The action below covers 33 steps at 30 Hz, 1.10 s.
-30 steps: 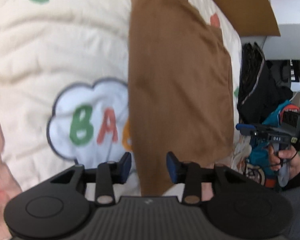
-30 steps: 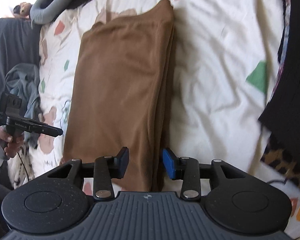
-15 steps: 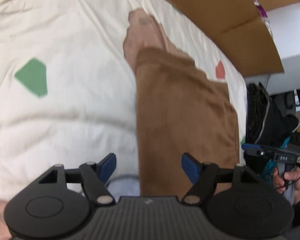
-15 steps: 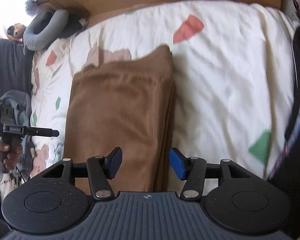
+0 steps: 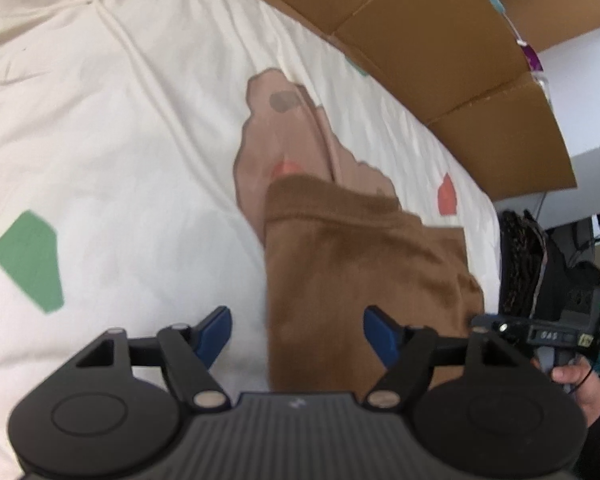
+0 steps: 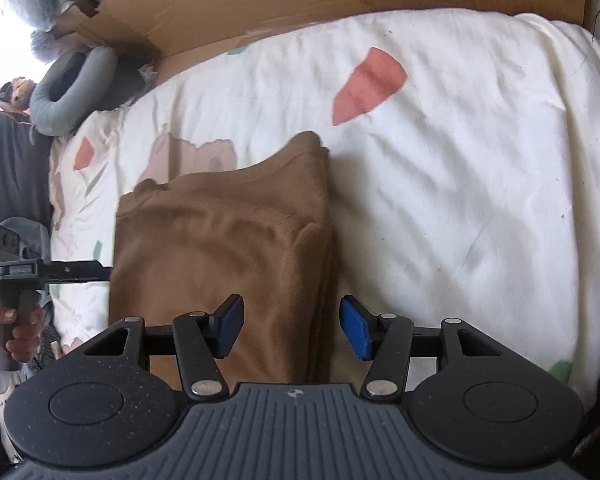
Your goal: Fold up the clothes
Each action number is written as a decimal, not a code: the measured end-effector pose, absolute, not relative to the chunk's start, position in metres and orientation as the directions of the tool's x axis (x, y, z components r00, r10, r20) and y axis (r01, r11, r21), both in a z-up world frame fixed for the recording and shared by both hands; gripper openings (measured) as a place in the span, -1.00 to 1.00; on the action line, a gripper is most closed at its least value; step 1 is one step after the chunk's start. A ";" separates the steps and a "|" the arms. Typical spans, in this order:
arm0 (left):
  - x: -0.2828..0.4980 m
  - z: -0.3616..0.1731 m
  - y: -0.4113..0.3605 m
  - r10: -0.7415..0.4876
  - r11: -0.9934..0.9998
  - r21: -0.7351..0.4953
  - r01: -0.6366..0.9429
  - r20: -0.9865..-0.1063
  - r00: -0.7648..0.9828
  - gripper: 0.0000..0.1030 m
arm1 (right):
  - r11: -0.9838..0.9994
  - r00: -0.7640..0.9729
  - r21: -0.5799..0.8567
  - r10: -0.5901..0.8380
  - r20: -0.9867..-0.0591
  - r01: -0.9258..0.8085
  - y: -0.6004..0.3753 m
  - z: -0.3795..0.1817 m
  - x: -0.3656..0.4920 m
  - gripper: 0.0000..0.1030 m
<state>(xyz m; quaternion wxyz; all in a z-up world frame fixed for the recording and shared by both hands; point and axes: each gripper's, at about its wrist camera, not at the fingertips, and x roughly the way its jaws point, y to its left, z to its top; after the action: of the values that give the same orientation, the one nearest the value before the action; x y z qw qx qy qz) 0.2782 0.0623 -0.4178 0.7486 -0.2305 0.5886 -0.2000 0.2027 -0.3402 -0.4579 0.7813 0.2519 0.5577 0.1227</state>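
both grippers (image 5: 296, 334) (image 6: 292, 328) agape over garment (image 6: 220, 264) edges

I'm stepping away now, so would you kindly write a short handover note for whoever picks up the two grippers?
Left gripper: open, holding nothing, over the left edge of the brown garment.
Right gripper: open, holding nothing, over the garment's right edge.
Garment: lies folded in a long layered stack on the cream bedspread, stacked edges showing along its right side.
Done: lengthwise folds appear finished; both grippers are clear of the cloth.
Left: probably one more fold end to end, then set it aside. A dark pile lies at the bed's edge; whether it needs folding cannot be told.
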 end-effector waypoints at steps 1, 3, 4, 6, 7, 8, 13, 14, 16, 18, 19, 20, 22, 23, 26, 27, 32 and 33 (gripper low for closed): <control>0.280 -0.420 0.062 -0.573 0.811 -0.584 0.025 -0.786 0.231 0.32 | 0.835 0.345 0.541 0.480 -0.807 0.104 -0.342 -0.462 0.204 0.17; 0.285 -0.426 0.062 -0.574 0.809 -0.587 0.016 -0.785 0.233 0.24 | 0.814 0.340 0.565 0.497 -0.798 0.137 -0.345 -0.471 0.207 0.17; 0.287 -0.429 0.061 -0.581 0.803 -0.595 0.009 -0.780 0.233 0.23 | 0.800 0.338 0.580 0.510 -0.791 0.152 -0.347 -0.475 0.207 0.17; 0.290 -0.433 0.061 -0.605 0.781 -0.624 -0.009 -0.761 0.236 0.10 | 0.776 0.345 0.608 0.531 -0.774 0.168 -0.349 -0.481 0.208 0.17; 0.292 -0.437 0.060 -0.619 0.767 -0.641 -0.023 -0.749 0.235 0.08 | 0.764 0.350 0.621 0.541 -0.764 0.176 -0.350 -0.483 0.209 0.17; 0.292 -0.441 0.060 -0.637 0.748 -0.662 -0.047 -0.736 0.229 -0.04 | 0.754 0.351 0.632 0.552 -0.756 0.176 -0.350 -0.485 0.210 0.17; 0.294 -0.453 0.058 -0.677 0.701 -0.706 -0.096 -0.702 0.219 -0.28 | 0.713 0.350 0.681 0.604 -0.716 0.164 -0.348 -0.493 0.217 0.16; 0.294 -0.454 0.058 -0.681 0.697 -0.710 -0.099 -0.699 0.219 -0.31 | 0.703 0.352 0.692 0.613 -0.707 0.163 -0.348 -0.495 0.219 0.16; 0.295 -0.456 0.057 -0.688 0.689 -0.717 -0.106 -0.693 0.218 -0.40 | 0.683 0.357 0.712 0.632 -0.688 0.162 -0.349 -0.498 0.222 0.16; 0.297 -0.456 0.056 -0.689 0.688 -0.719 -0.102 -0.691 0.218 -0.45 | 0.670 0.360 0.726 0.646 -0.673 0.157 -0.350 -0.499 0.226 0.15; 0.298 -0.456 0.055 -0.689 0.689 -0.718 -0.098 -0.691 0.218 -0.49 | 0.668 0.360 0.729 0.649 -0.670 0.152 -0.349 -0.500 0.227 0.15; 0.299 -0.456 0.054 -0.692 0.686 -0.721 -0.098 -0.689 0.217 -0.60 | 0.666 0.360 0.731 0.653 -0.667 0.147 -0.349 -0.500 0.228 0.14; 0.301 -0.455 0.053 -0.698 0.677 -0.728 -0.113 -0.682 0.216 -0.75 | 0.680 0.357 0.720 0.644 -0.677 0.138 -0.348 -0.498 0.228 -0.08; 0.302 -0.454 0.052 -0.701 0.675 -0.730 -0.110 -0.680 0.215 -0.85 | 0.688 0.355 0.713 0.639 -0.682 0.133 -0.347 -0.497 0.227 -0.15; 0.301 -0.444 0.046 -0.712 0.671 -0.739 -0.068 -0.667 0.218 -0.88 | 0.709 0.351 0.691 0.617 -0.704 0.140 -0.348 -0.493 0.227 -0.38; 0.301 -0.441 0.045 -0.716 0.668 -0.742 -0.063 -0.663 0.219 -0.88 | 0.715 0.354 0.686 0.613 -0.707 0.133 -0.347 -0.490 0.226 -0.38; 0.299 -0.441 0.045 -0.693 0.689 -0.721 -0.072 -0.685 0.224 -0.52 | 0.757 0.347 0.645 0.581 -0.736 0.104 -0.343 -0.485 0.226 -0.31; 0.298 -0.443 0.047 -0.687 0.691 -0.717 -0.087 -0.690 0.226 -0.42 | 0.759 0.341 0.643 0.581 -0.739 0.103 -0.344 -0.485 0.224 -0.25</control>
<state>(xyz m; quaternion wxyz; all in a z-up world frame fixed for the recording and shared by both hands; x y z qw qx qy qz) 0.2983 0.0471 -0.4430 0.7096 -0.3311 0.5850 -0.2115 0.2244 -0.3436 -0.4849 0.7580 0.3098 0.5520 0.1574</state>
